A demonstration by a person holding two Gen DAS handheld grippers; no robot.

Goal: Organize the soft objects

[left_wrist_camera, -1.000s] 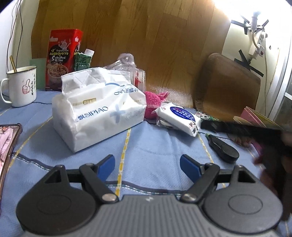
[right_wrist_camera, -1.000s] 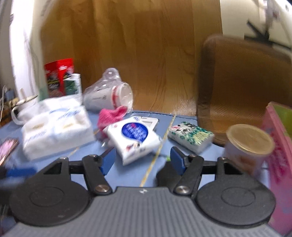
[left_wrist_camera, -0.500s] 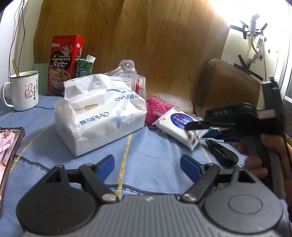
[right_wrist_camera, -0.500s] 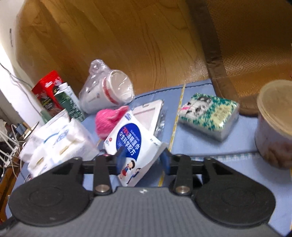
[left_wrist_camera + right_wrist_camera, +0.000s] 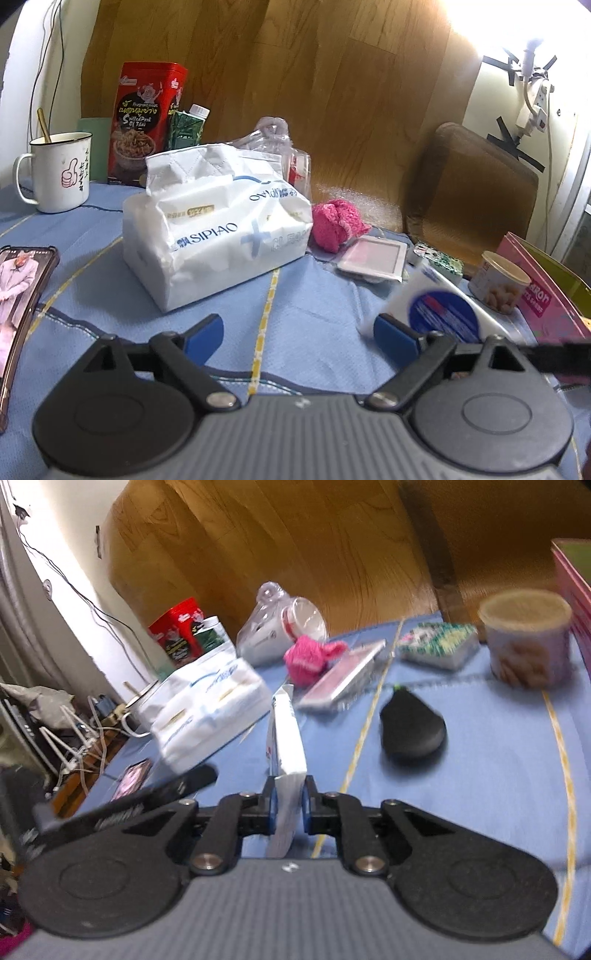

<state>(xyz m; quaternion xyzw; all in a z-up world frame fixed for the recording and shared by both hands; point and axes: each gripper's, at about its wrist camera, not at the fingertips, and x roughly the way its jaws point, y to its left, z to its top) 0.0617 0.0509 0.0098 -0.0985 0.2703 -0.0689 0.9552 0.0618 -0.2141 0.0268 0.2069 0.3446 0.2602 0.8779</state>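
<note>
The wipes pack [image 5: 286, 746] is clamped edge-up in the right gripper [image 5: 288, 805], above the blue cloth [image 5: 480, 760]. The left gripper [image 5: 295, 328] has just been opening, its jaws wide, nothing between. Ahead lie a tissue pack [image 5: 218, 229] and pink cloth [image 5: 334, 223]. The black mouse [image 5: 412, 725] is seen only from the right wrist.
</note>
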